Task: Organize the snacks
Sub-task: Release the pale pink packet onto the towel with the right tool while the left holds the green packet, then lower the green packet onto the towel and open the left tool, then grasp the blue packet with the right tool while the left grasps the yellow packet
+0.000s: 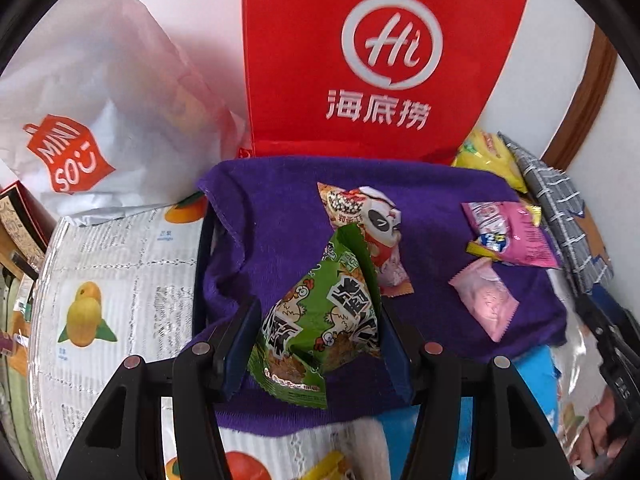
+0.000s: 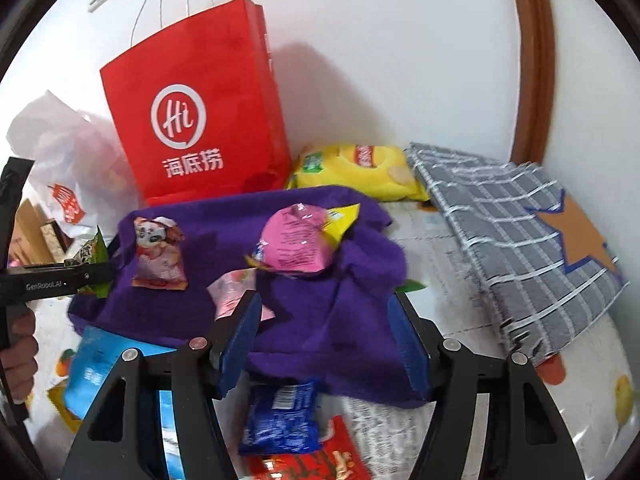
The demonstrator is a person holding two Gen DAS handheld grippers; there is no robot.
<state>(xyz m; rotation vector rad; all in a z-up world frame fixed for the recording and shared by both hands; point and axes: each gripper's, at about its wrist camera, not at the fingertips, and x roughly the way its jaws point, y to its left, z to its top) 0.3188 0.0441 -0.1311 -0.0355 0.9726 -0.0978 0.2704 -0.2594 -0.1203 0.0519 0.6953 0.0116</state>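
Nearest in the left wrist view, the left gripper (image 1: 320,344) is pinching a green snack packet (image 1: 320,320) between its 2 blue pads, holding it just above a purple towel (image 1: 280,216); the crinkled foil is standing tilted, a cartoon chicken printed on it. In the right wrist view, the right gripper (image 2: 324,336) is standing spread with nothing between its pads, angled down over the towel's near fold. A blue wrapped packet (image 2: 280,416) and a red packet (image 2: 320,464) are lying below it on the fruit-printed table cover (image 2: 592,360), with a light-blue packet (image 2: 96,368) to the left.

On the plush towel, a pale pink sachet (image 1: 484,300), a panda-printed packet (image 1: 372,220) and a pink-and-yellow packet (image 1: 512,236) are lying apart from one another. A hand (image 2: 16,352) is gripping the other tool's handle at the left edge.

Farther back, a yellow crisp bag (image 2: 360,172) is lying beside a grey checked cloth (image 2: 520,240). A red paper bag (image 1: 380,60) is standing upright against the white wall, directly behind the towel, beside a white plastic bag (image 1: 88,100).
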